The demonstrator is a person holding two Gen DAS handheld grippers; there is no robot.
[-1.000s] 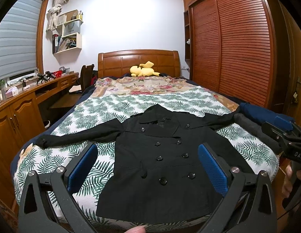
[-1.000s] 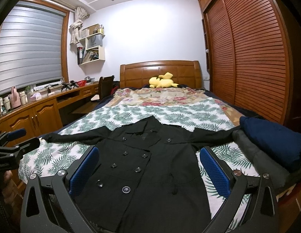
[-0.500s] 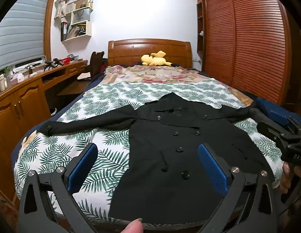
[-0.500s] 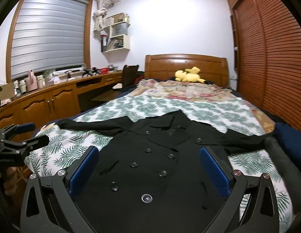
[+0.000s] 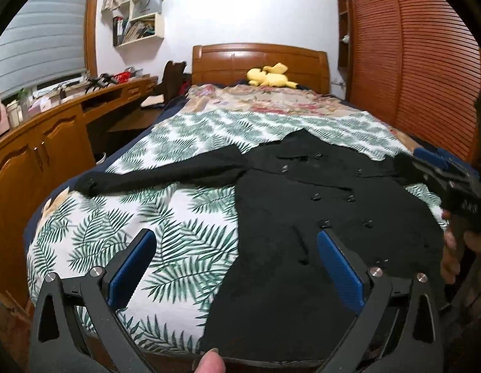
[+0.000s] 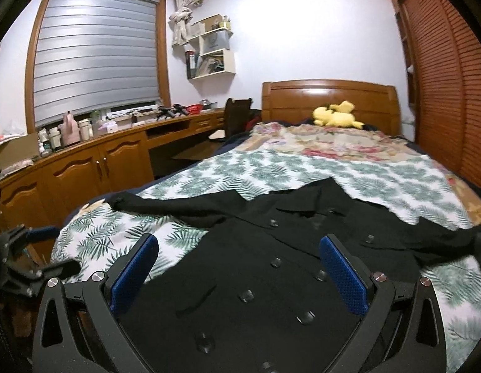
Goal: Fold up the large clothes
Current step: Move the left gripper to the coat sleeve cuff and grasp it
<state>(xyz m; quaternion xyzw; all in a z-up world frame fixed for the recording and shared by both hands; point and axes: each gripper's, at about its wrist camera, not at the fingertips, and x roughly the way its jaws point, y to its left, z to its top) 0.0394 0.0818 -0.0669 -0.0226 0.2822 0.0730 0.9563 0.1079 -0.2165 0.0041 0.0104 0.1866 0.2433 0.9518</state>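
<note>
Both grippers have pads wide apart, holding nothing. Left gripper (image 5: 235, 267) hovers over the leaf-print sheet (image 5: 165, 223) beside the black coat's (image 5: 318, 217) left hem; right gripper (image 6: 238, 269) hangs above the coat's buttoned front. Coat lies flat, face up, 2 sleeves spread, on the bed. Best next: drop to the left sleeve (image 5: 159, 174) near the cuff, pinch 1 layer only, fold it in w/o dragging the body.

Left wrist view: from bed (image 5: 190, 217) foot, facing headboard (image 5: 259, 62), low and close. Right wrist view: same end, further right, angled leftward. Shared: coat (image 5: 318, 217), headboard.
</note>
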